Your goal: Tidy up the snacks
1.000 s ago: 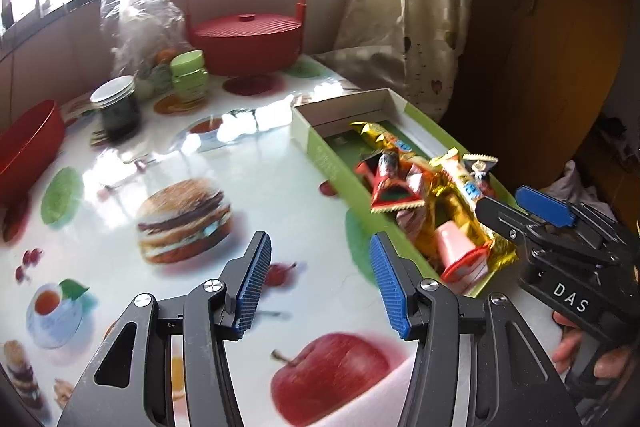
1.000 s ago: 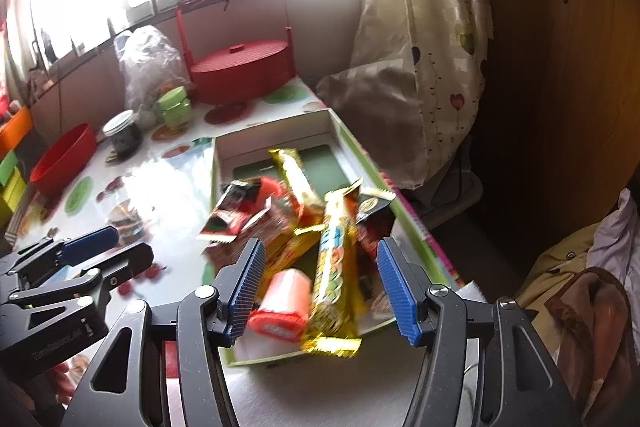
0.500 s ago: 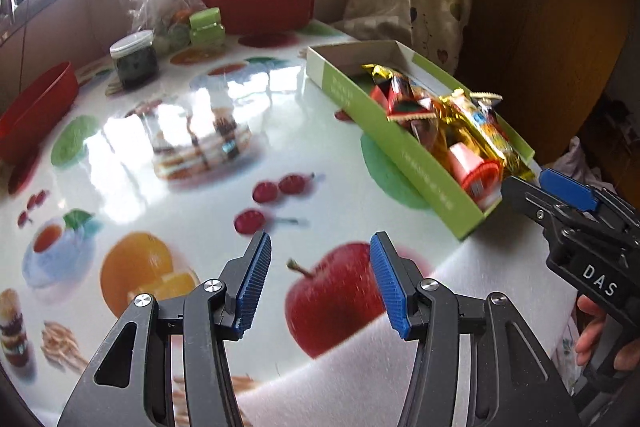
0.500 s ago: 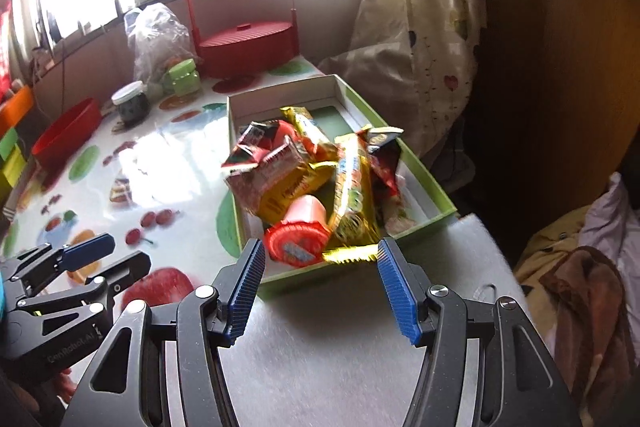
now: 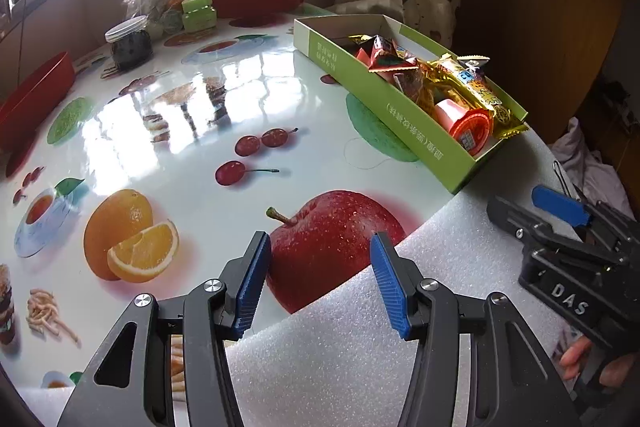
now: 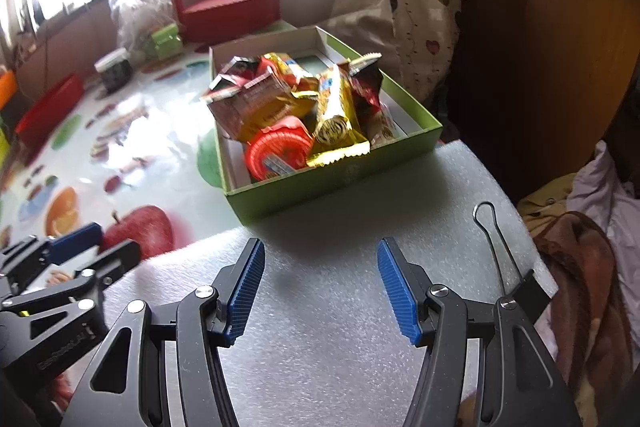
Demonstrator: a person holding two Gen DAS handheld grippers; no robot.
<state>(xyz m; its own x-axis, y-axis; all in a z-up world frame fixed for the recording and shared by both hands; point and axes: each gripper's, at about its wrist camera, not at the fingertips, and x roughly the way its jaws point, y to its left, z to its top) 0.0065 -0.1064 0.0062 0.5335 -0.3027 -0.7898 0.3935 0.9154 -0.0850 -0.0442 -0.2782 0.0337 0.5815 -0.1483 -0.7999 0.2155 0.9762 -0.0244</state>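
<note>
Left gripper [image 5: 318, 281] and right gripper [image 6: 320, 291]: jaws of both spread wide, nothing between the pads. Both hover over a white foam sheet [image 6: 340, 307] at the near edge of the table [image 5: 180, 131], well short of the snacks.

Snacks: piled in a shallow green box [image 6: 332, 183] whose near end rests on the foam, toward the table's right edge. Nearest the box's front wall lie a round red tub [image 6: 276, 151] and a long gold bar [image 6: 336, 115]; behind them lie a crumpled brown pack [image 6: 248, 103] and smaller red and gold wrappers, overlapping.

Handling, as judged: the wrapped pieces look light, with slick, crinkly film that gives under the pads; a pinch across the middle of the gold bar, or on a crimped end seam, should hold better than a grip on loose film. The tub appears stiffer and rounded, so it is best taken across its rim or sides, where it may roll. The cardboard box is probably light and could slide if pushed.

Hard to read: the right wrist view is motion-blurred, so labels are illegible. Lower pieces are covered by upper ones, and their count cannot be told. The far floor of the box is largely hidden in the left view. A wire clip [image 6: 496, 239] sits at the foam's right edge.
</note>
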